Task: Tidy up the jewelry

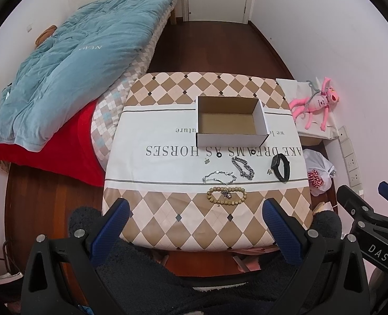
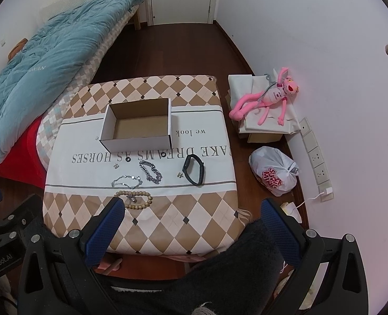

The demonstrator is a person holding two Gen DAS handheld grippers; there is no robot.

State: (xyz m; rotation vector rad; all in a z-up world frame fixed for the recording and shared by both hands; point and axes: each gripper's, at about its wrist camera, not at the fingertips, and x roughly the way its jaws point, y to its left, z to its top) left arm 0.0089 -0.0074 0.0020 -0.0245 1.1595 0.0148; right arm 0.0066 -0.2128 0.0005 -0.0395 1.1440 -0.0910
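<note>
An empty cardboard box [image 1: 230, 119] [image 2: 137, 124] stands on a cloth-covered table [image 1: 167, 215] [image 2: 194, 210]. In front of it lie a wooden bead bracelet [image 1: 226, 196] [image 2: 136, 199], a thin silver bracelet [image 1: 218, 177] [image 2: 127, 180], a chunky silver chain [image 1: 243, 167] [image 2: 150, 171], a black smart band [image 1: 280, 167] [image 2: 194, 169], two small black rings [image 1: 219, 155] [image 1: 253, 152] and small earrings [image 1: 207, 161] [image 1: 269, 171]. My left gripper [image 1: 196, 207] is open and empty above the table's near edge. My right gripper [image 2: 191, 207] is open and empty, to its right.
A bed with a blue quilt [image 1: 70, 65] and a red blanket [image 1: 49, 152] stands left of the table. On the right are a pink plush toy [image 2: 267, 99] on a covered box, a white plastic bag [image 2: 274, 170] on the floor and wall sockets [image 2: 316, 155].
</note>
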